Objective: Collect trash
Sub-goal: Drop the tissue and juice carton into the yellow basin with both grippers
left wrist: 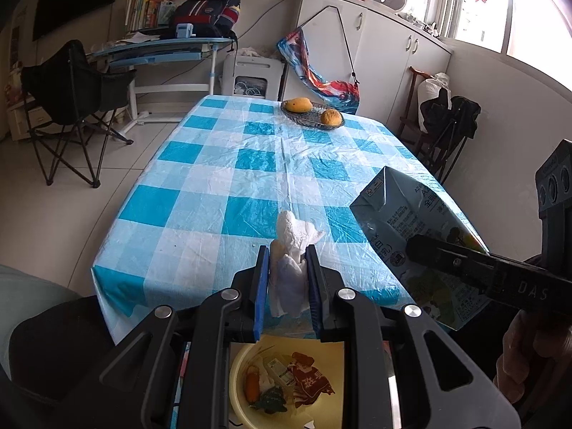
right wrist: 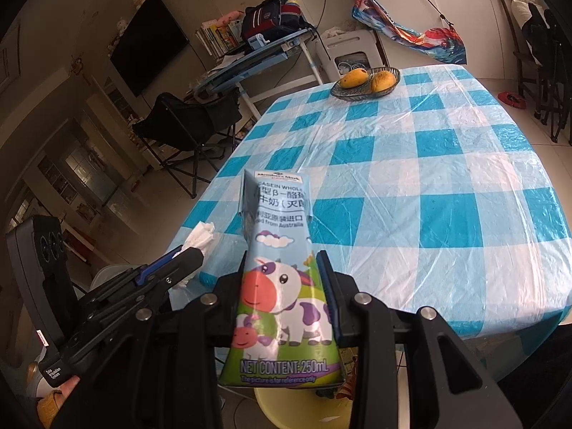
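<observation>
While the left tongs pinch a crumpled white tissue between their blue pads, the right tongs clamp a milk carton by its squashed lower half. Both loads hang in the air over the near edge of the tabletop, which wears a blue and white checked cloth. Seen from the left wrist, the carton tilts beside the tissue, to its right, the two apart. Seen from the right wrist, the tissue sticks out past the left tongs' tips, left of the carton. Below the tongs, off the tabletop's edge, sits a yellow bin already holding wrappers, a small carton and other scraps; only its rim shows under the carton in the right view. At the far end of the tabletop a wire basket holds two mangoes. A hand grips the right tool's handle at the lower right of the left view
</observation>
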Tool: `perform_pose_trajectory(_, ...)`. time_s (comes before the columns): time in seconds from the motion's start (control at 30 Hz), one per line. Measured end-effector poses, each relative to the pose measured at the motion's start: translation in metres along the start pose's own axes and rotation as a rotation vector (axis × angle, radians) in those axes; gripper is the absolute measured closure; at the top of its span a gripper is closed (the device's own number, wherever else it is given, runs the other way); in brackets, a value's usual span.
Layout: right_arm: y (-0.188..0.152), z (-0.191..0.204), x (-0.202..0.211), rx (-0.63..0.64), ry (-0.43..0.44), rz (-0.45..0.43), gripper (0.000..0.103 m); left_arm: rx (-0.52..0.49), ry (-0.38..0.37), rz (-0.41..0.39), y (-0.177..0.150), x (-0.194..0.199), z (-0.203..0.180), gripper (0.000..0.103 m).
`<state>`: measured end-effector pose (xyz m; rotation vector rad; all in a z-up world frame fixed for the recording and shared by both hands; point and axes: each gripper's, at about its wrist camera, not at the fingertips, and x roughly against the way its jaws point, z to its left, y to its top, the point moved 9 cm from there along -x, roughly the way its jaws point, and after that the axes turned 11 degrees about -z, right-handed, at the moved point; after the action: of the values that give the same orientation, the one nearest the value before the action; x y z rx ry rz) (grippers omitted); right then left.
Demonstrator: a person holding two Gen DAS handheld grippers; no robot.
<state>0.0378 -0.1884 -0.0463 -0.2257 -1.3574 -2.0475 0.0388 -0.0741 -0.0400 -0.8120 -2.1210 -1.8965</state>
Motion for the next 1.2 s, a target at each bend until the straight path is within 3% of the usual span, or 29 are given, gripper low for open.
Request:
perform_pose_trajectory(0.5,-0.042,0.011,0.002,-0.049,0.015,0.113,0.067,0.009,-0.03,0.094,-0.036,0.019,-0.004,0.084)
perform_pose_trajectory(0.6,-0.052,0.013,0.0,-0.049,0.014,0.15,0.063,0.0,-0.044,0.137,-0.049,0.02,-0.008,0.083)
perform_pose_trajectory(0.8,-0.051,0.012,0.005,-0.057,0.007,0.132,0.058,-0.02,-0.023,0.149,-0.057,0.022,-0.006,0.08)
perform_pose_trajectory(0.97,-0.047,0.004,0.009,-0.066,-0.02,0.099,0.051,-0.047,0.036,0.102,-0.052,0.024,0.002,0.064)
perform_pose_trajectory(1.03,-0.043,0.002,0.011,-0.05,-0.042,0.076,0.047,-0.061,0.068,0.07,-0.048,0.027,0.005,0.052)
perform_pose_trajectory(1.2,-0.035,0.0,0.017,0.023,-0.12,0.01,0.034,-0.075,0.12,-0.005,-0.036,0.034,0.013,0.035)
